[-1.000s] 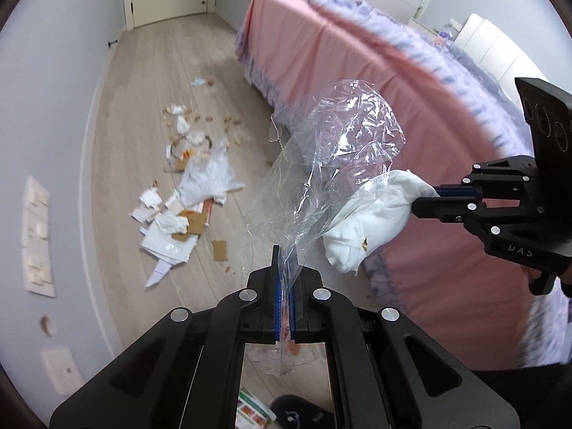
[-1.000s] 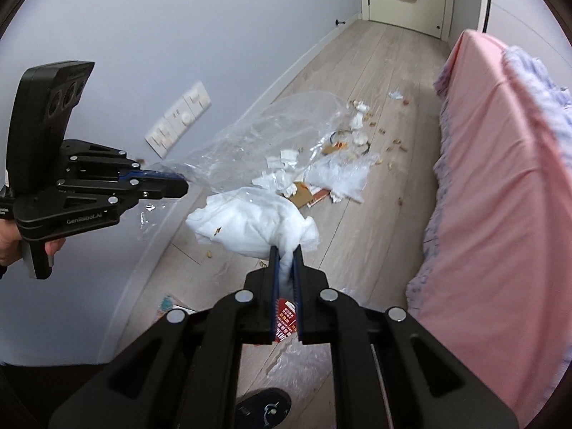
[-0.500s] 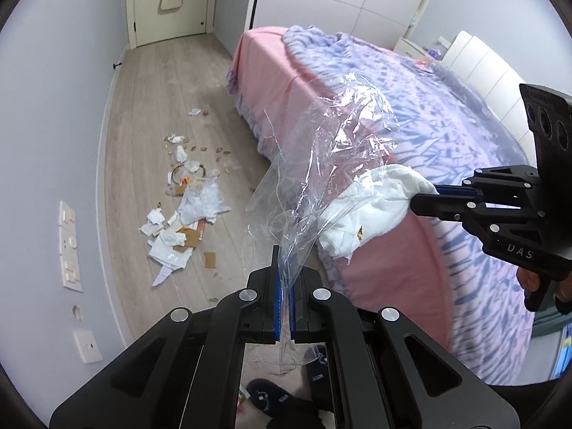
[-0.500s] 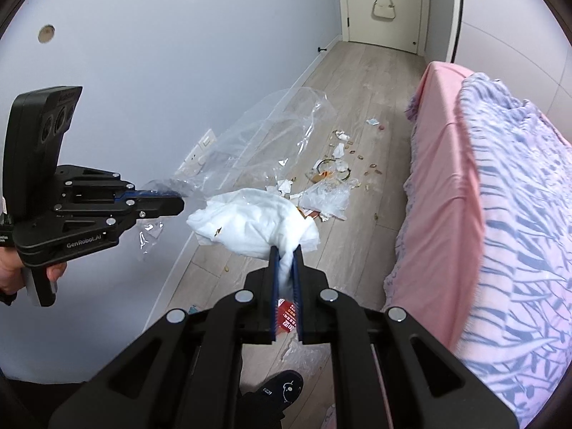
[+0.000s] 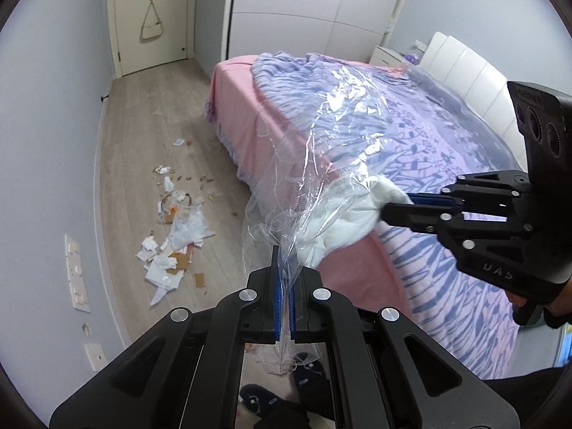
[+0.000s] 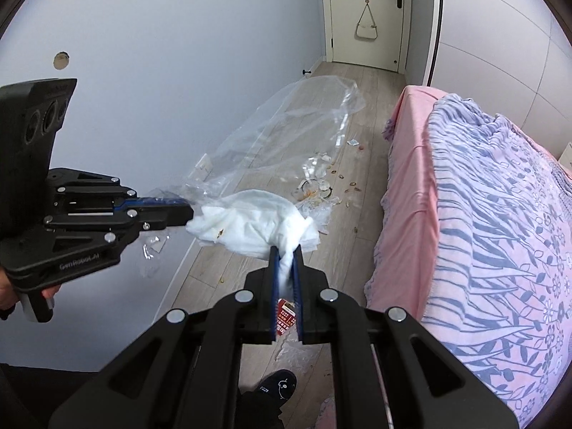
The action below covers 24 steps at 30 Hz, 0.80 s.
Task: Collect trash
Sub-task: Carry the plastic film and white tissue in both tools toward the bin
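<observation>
Since both claws have risen well above the floor, my left claw (image 5: 285, 261) pinches the crinkled clear plastic sheet (image 5: 332, 136), my right claw (image 6: 286, 261) the crumpled white tissue wad (image 6: 250, 221). Remaining paper litter (image 5: 171, 246) lies at nine o'clock; a bin is needed next.

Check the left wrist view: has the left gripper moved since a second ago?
Yes. The left gripper, shut on the clear plastic bag, has risen: the bed top now shows and the floor trash looks smaller.
</observation>
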{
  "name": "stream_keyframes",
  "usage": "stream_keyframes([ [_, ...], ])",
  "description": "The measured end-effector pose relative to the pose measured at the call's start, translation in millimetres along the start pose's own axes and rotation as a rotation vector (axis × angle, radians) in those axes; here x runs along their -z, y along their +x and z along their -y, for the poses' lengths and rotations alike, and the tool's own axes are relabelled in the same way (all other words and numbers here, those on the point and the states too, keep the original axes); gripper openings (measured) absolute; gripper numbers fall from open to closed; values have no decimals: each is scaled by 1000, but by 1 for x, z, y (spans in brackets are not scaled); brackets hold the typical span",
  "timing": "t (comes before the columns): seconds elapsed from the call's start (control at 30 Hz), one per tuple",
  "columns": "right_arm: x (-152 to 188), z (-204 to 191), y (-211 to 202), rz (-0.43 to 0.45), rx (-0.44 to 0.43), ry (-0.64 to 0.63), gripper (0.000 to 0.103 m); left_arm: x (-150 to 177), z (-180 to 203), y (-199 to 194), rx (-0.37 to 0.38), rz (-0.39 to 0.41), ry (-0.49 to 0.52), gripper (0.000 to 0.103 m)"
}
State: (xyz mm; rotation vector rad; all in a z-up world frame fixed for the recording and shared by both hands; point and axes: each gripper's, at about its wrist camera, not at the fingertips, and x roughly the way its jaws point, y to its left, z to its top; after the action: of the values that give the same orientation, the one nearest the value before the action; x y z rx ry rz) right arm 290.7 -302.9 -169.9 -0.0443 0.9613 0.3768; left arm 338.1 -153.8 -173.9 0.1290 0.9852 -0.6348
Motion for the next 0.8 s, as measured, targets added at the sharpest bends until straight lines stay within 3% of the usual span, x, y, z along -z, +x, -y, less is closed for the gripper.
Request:
stream_keyframes([
  [0.47,19,24,-38,29,14,29,9,-18,61,0,-36,2,57,2],
  [0.8,44,43,-72,66,98,175,9,-29,95,8,43,-7,196,2],
])
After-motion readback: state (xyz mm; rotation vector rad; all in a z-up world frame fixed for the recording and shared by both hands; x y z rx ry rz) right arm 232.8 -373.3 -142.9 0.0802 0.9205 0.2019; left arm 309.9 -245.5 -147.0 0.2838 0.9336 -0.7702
